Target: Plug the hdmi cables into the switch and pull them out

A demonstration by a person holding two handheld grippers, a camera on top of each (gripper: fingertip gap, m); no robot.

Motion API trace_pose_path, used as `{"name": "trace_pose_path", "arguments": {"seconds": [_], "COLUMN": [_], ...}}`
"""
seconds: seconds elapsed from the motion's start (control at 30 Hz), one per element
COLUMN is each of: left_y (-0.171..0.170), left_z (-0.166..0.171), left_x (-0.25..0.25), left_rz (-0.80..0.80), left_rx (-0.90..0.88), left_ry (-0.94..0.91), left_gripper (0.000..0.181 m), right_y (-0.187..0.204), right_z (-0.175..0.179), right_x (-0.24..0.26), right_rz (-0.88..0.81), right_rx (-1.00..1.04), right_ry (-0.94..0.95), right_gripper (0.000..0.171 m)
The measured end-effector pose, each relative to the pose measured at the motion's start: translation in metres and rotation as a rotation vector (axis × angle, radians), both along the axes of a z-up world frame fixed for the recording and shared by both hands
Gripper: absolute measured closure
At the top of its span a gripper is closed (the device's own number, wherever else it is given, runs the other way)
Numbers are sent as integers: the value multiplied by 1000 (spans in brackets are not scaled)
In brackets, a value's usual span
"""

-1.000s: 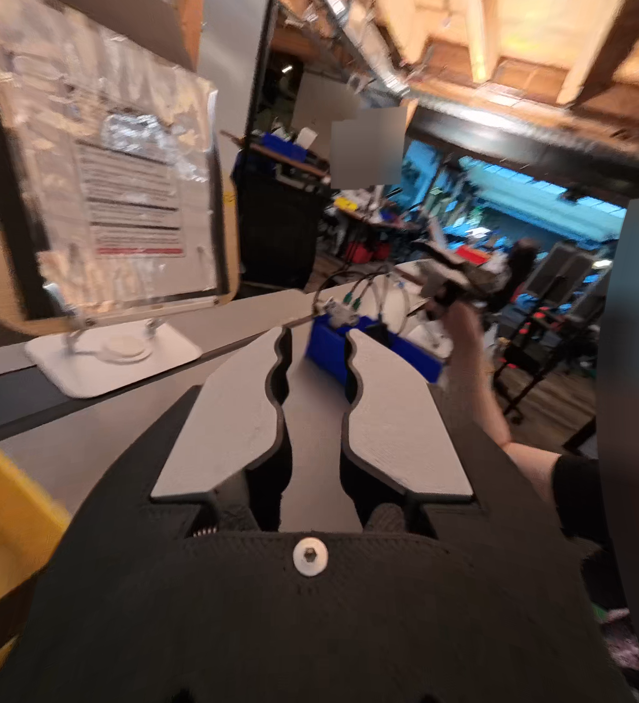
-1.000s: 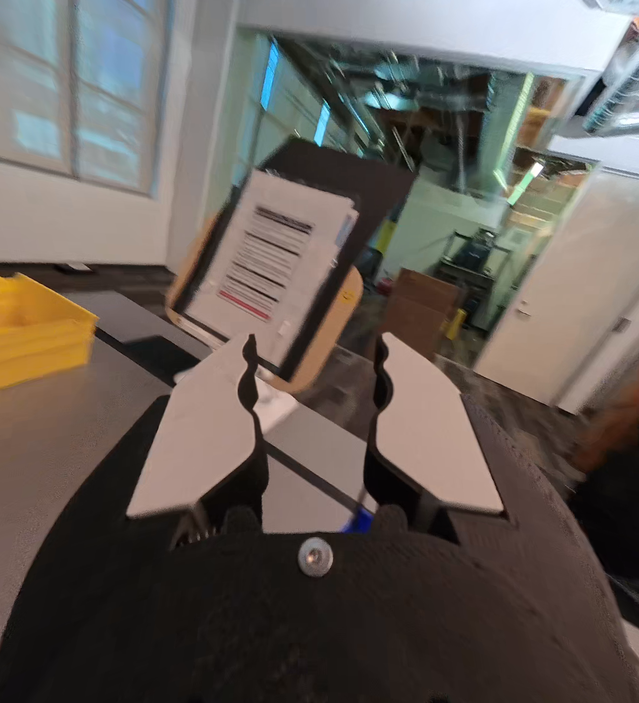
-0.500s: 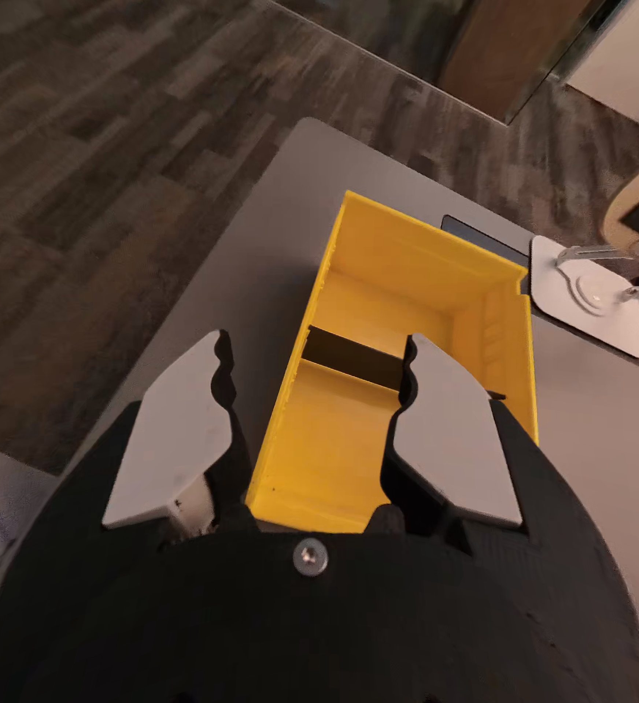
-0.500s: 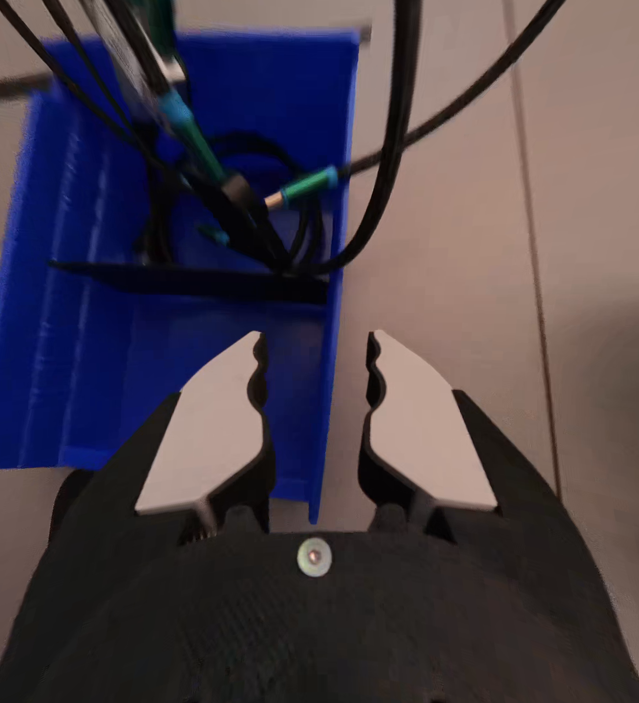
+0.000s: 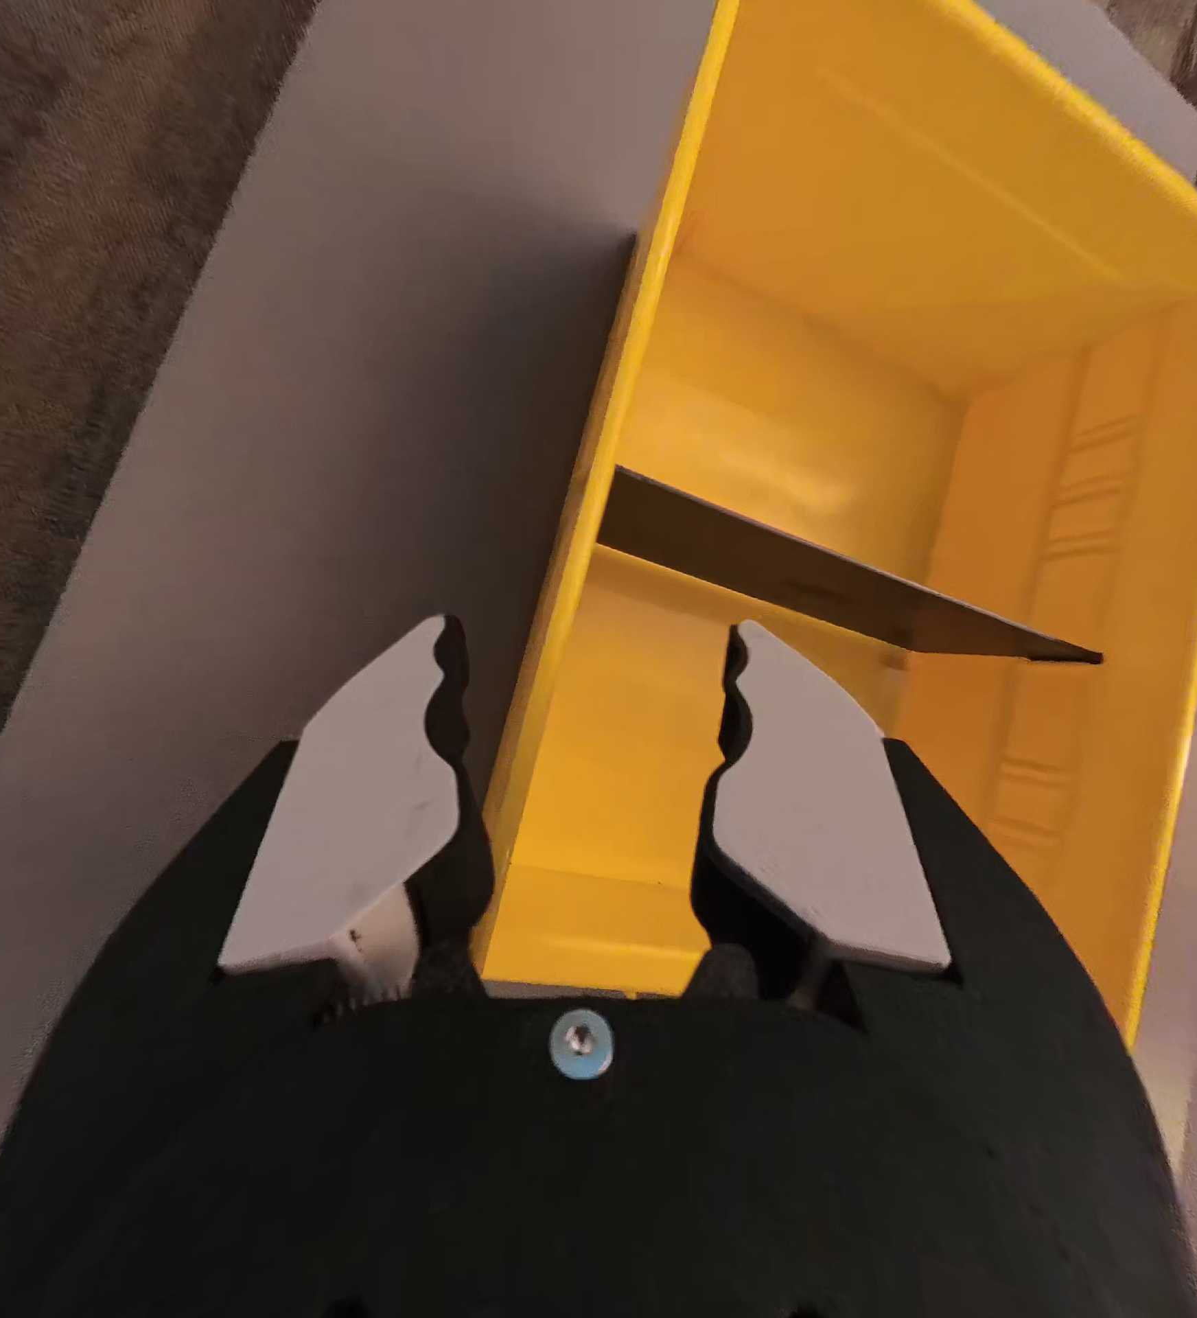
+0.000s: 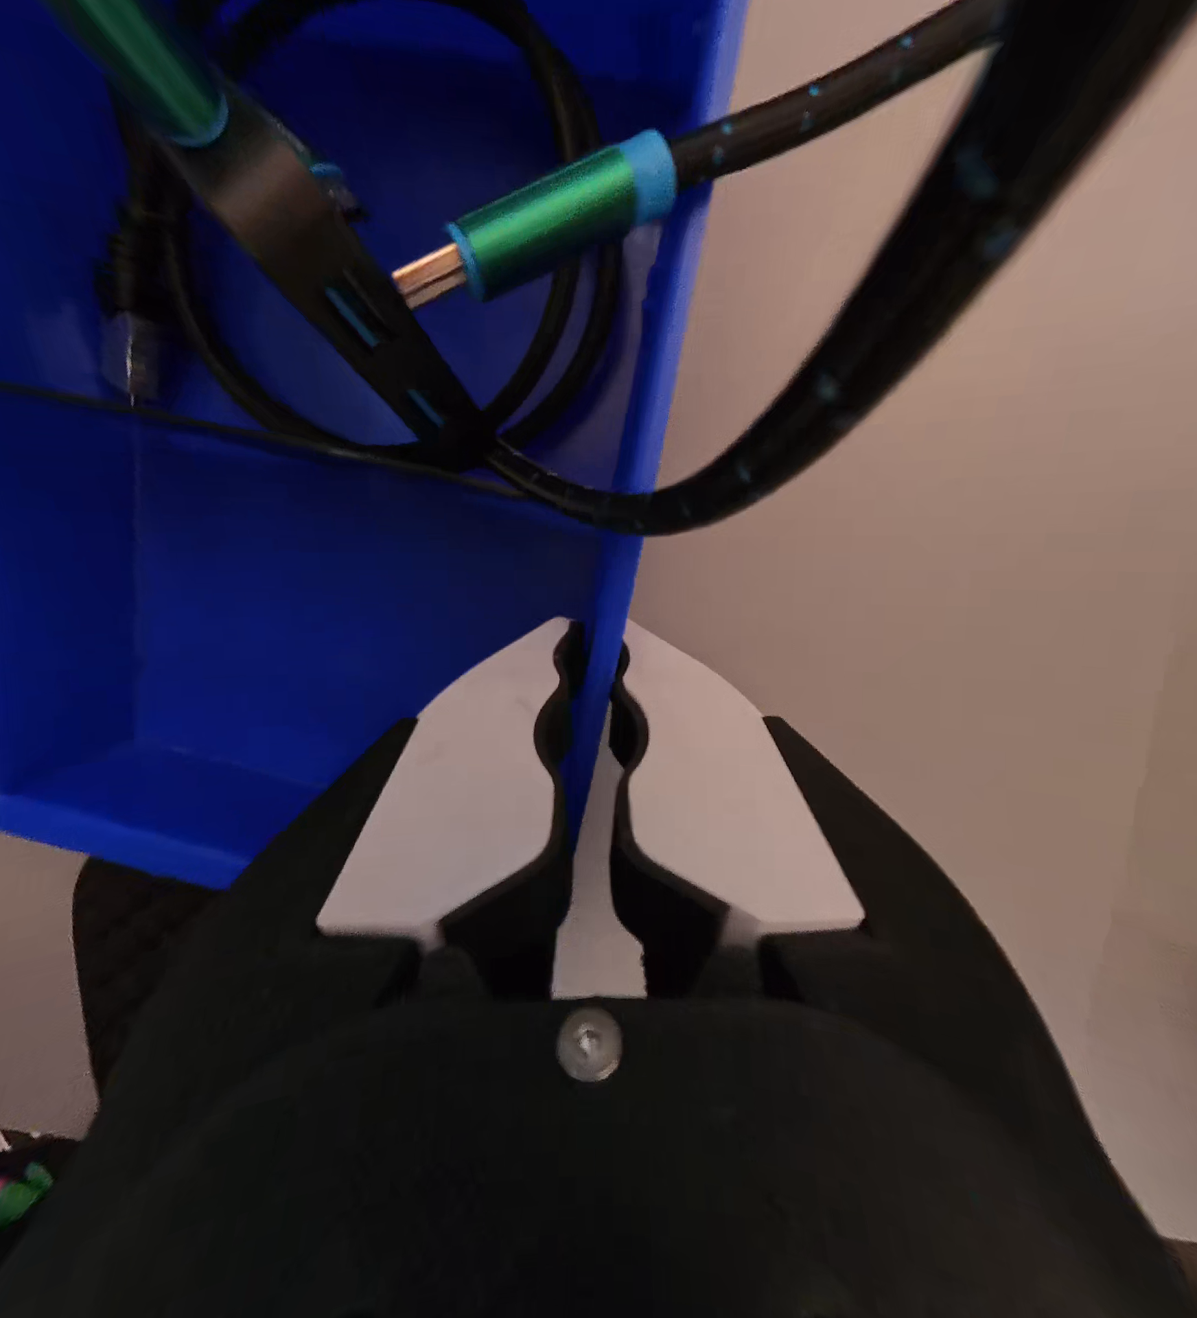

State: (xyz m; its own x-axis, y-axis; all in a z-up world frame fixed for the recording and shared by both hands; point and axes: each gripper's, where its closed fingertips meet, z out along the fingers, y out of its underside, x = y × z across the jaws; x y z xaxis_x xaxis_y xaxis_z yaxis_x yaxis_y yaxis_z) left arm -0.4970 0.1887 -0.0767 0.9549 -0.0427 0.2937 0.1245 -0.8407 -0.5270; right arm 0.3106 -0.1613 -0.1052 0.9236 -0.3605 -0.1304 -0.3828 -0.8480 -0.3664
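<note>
Two grippers, two bins: right gripper (image 6: 592,635) clamped narrow on blue bin (image 6: 296,642) right wall, near its front corner; left gripper (image 5: 590,627) spread wide, straddling left wall of yellow bin (image 5: 831,214), gripping nothing. Loose HDMI plug (image 6: 546,221) ahead of right gripper in far compartment, beyond divider, long axis crosswise, gold tip toward switch (image 6: 310,235), leaning there; right gripper judged nearer.
</note>
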Motion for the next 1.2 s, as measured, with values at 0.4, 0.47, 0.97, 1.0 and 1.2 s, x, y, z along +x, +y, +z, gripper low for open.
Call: {"name": "trace_pose_path", "arguments": {"seconds": [0.4,0.47,0.97,1.0,1.2], "left_y": [-43,-48,-80,-82,-92], "left_z": [-24,-26,-34,-34,-18], "left_x": [59,67,164,171,187], "left_rz": [-432,-475,-747,-756,-780], "left_rx": [-237,-281,-396,-397,-365], "left_ry": [213,322,435,421,376], "left_gripper": [170,169,171,167,160], "right_y": [47,57,92,93,94], "right_z": [1,1,3,3,8], "right_x": [-68,-85,-180,-184,-188], "right_rz": [229,271,413,412,409], "right_rx": [-129,-158,-325,-327,-298], "right_ry": [7,7,-85,-85,-36], "right_gripper": [164,163,155,155,154]}}
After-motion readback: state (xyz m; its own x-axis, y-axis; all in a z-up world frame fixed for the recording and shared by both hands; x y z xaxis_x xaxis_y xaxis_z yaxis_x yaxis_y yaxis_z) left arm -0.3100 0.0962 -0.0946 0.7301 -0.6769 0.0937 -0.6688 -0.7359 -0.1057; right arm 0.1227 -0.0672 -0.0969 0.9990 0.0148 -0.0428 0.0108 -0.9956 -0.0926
